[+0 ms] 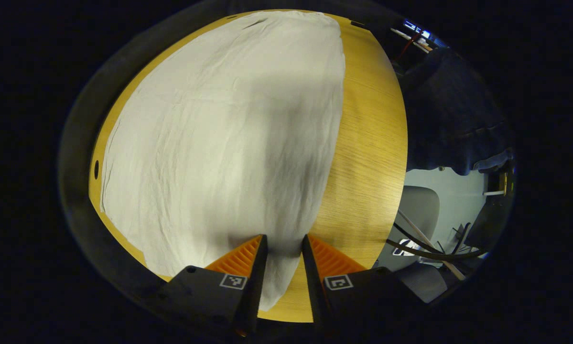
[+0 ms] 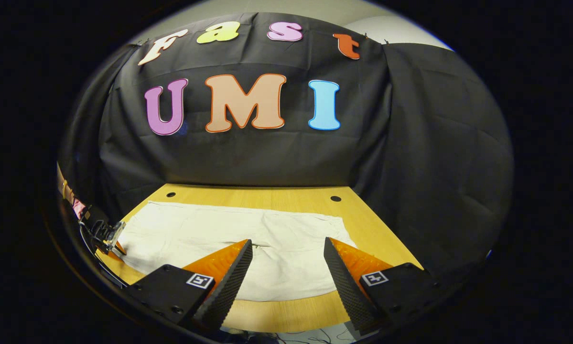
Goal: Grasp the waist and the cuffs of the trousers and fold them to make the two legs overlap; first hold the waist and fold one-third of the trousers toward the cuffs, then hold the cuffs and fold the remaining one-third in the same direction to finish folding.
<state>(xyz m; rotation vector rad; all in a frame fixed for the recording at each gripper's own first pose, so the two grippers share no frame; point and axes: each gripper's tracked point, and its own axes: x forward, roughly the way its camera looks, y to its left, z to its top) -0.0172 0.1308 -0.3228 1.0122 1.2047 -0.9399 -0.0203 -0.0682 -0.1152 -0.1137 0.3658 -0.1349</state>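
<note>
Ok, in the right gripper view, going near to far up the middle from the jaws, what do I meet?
Right gripper, jaws open → bare strip of table → white trousers lying flat → more bare table with two holes → black cloth wall.

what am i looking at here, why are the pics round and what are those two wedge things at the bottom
There is no robot here. A person holds a two-finger gripper in each hand, and a fisheye camera rides on each one, which makes the pictures round. The wedges are that gripper's own two fingers.

In the left gripper view, the left gripper looks down the length of pale trousers spread flat on a wooden table. Its fingers are apart, with cloth between them, nothing gripped.

In the right gripper view, the right gripper looks across the trousers toward the booth's black cloth wall. It is open too and holds nothing. The other gripper shows at the far left of that view.

The job is to fold the trousers.
</note>
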